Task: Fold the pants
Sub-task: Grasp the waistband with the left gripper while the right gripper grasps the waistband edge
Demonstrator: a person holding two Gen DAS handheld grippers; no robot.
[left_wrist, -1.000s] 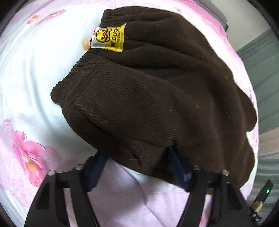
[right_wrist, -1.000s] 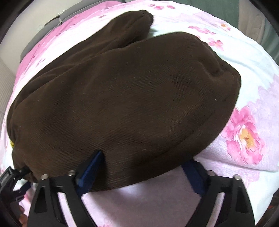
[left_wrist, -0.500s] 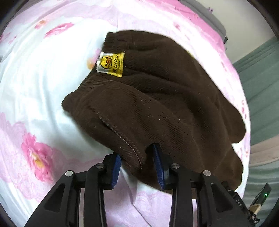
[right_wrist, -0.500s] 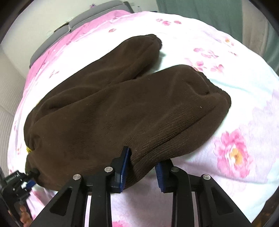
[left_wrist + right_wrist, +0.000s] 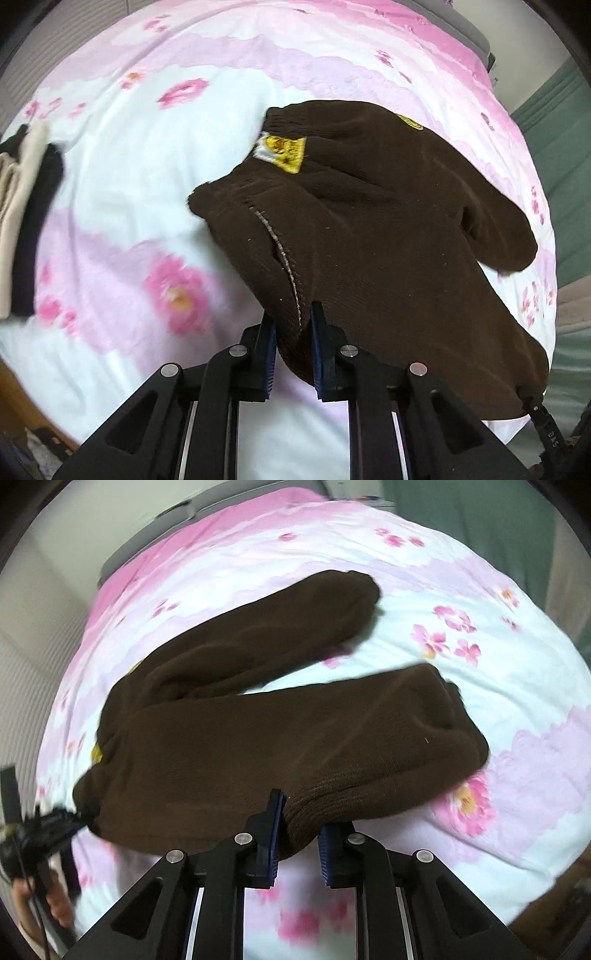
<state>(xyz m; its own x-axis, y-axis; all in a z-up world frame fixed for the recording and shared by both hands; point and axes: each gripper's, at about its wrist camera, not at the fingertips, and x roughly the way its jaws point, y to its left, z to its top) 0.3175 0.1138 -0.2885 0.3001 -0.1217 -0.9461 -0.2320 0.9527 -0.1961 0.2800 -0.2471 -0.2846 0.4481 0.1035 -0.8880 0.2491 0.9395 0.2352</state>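
Both grippers clamp the brown corduroy pants [image 5: 369, 240] lying on the floral bedsheet [image 5: 129, 147]: left gripper [image 5: 293, 354] at the waistband end, right gripper [image 5: 297, 834] on the near leg's edge.

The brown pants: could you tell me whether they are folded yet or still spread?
Still spread: the brown pants show two separate legs with bedsheet between them. Left gripper and right gripper each pinch an edge.

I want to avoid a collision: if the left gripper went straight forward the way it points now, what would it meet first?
The left gripper is already shut on the brown pants, so it would push into that bunched fabric first. Beyond lies the floral bedsheet; depth there is unclear.
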